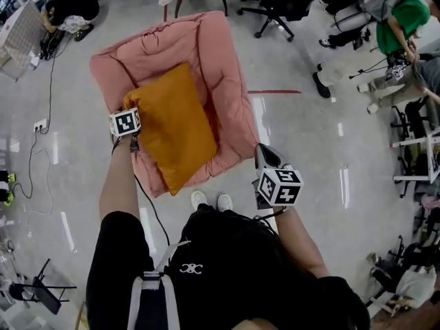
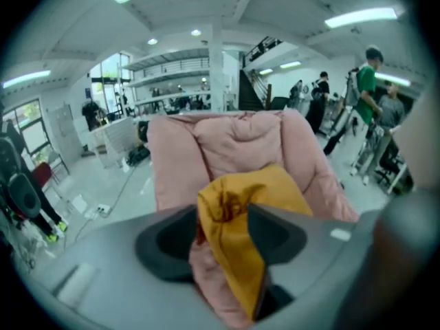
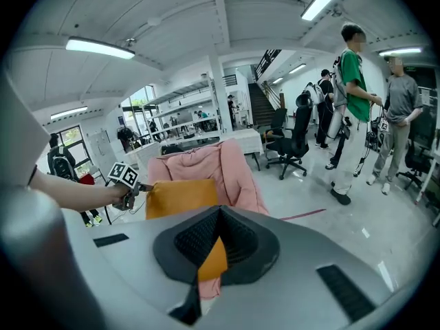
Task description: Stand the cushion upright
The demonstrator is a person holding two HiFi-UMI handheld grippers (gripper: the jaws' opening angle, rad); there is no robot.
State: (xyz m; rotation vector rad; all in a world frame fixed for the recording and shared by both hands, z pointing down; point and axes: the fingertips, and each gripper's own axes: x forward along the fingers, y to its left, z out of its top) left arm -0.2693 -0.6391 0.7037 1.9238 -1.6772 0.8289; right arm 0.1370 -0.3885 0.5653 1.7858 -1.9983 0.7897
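Orange cushion [image 1: 175, 126] lies nearly flat on the seat of the pink floor chair [image 1: 223, 53], long side running toward the backrest, not yet upright. Left gripper [image 2: 224, 218] is at its top-left corner: jaws apart w/ the puckered corner sitting between them, prob. set there because 1 corner gives leverage to tip the whole thing up. No firm clamp visible yet. Right gripper [image 3: 218, 218] hangs near the chair's front-right edge, jaws closed & empty, apparently waiting to steady the cushion.
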